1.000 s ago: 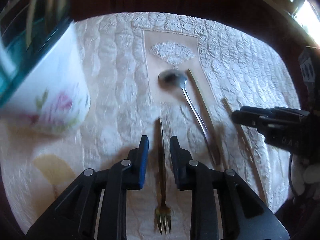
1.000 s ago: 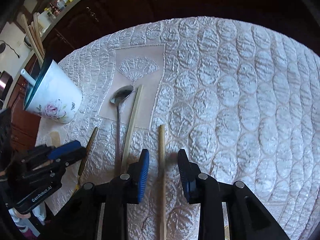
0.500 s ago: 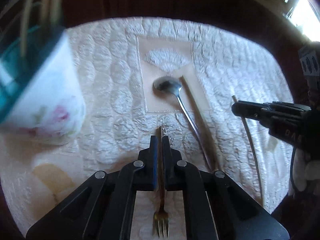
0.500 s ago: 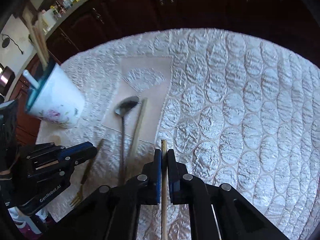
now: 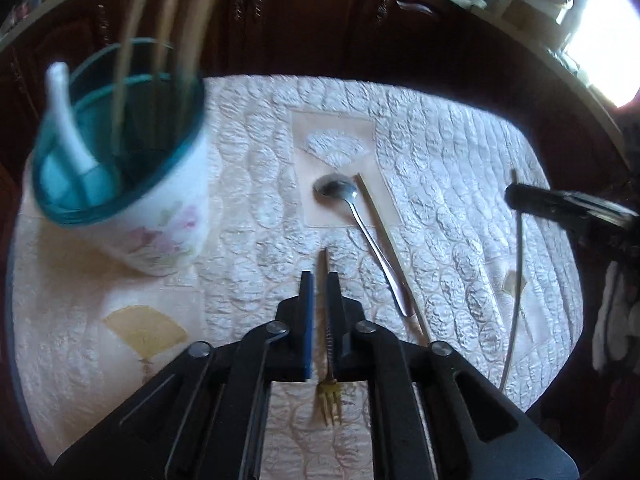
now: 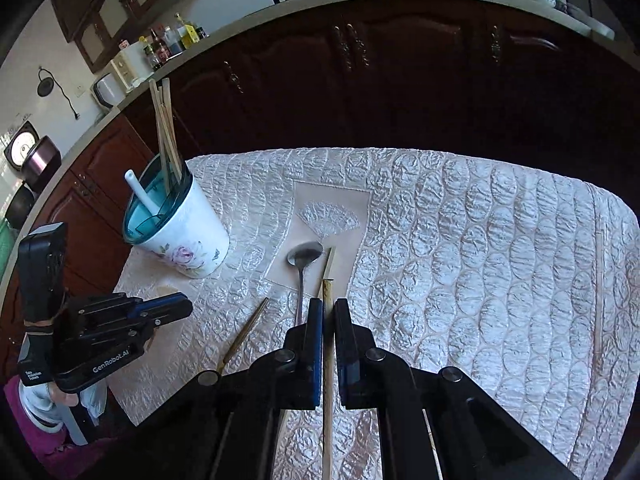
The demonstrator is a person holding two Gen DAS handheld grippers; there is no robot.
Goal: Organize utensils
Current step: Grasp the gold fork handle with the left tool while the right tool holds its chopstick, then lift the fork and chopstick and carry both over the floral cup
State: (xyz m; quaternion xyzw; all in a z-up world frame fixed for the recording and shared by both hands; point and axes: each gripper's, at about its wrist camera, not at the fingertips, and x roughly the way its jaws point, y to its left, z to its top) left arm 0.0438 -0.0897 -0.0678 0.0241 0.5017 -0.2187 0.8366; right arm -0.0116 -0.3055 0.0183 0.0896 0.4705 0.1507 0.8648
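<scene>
- Your right gripper is clamped on a pale wooden chopstick; the stick runs straight along the jaw line, its square tip poking out just past the pads.
- From the left wrist view the same chopstick hangs clear of the cloth, long axis running near to far, with its shadow lying on the quilting below.
- Your left gripper has a slim gold fork between its jaws, which are opening. A narrow gap shows on the blue-pad side, and whether the other pad touches the handle is hard to tell.
- The fork's tines point back toward you and its handle points away, toward the far edge of the table.
- A steel spoon and a second chopstick lie side by side on the tablecloth, bowl and tip on the plain beige panel, both slanting away from you.
- The floral mug with a teal lining stands upright at the left of the table. It holds several chopsticks leaning together and a white handle.
- Open quilted cloth lies to the right of the utensils, and the table edge curves round behind the mug.
- Dark wooden cabinets stand beyond the far edge.
</scene>
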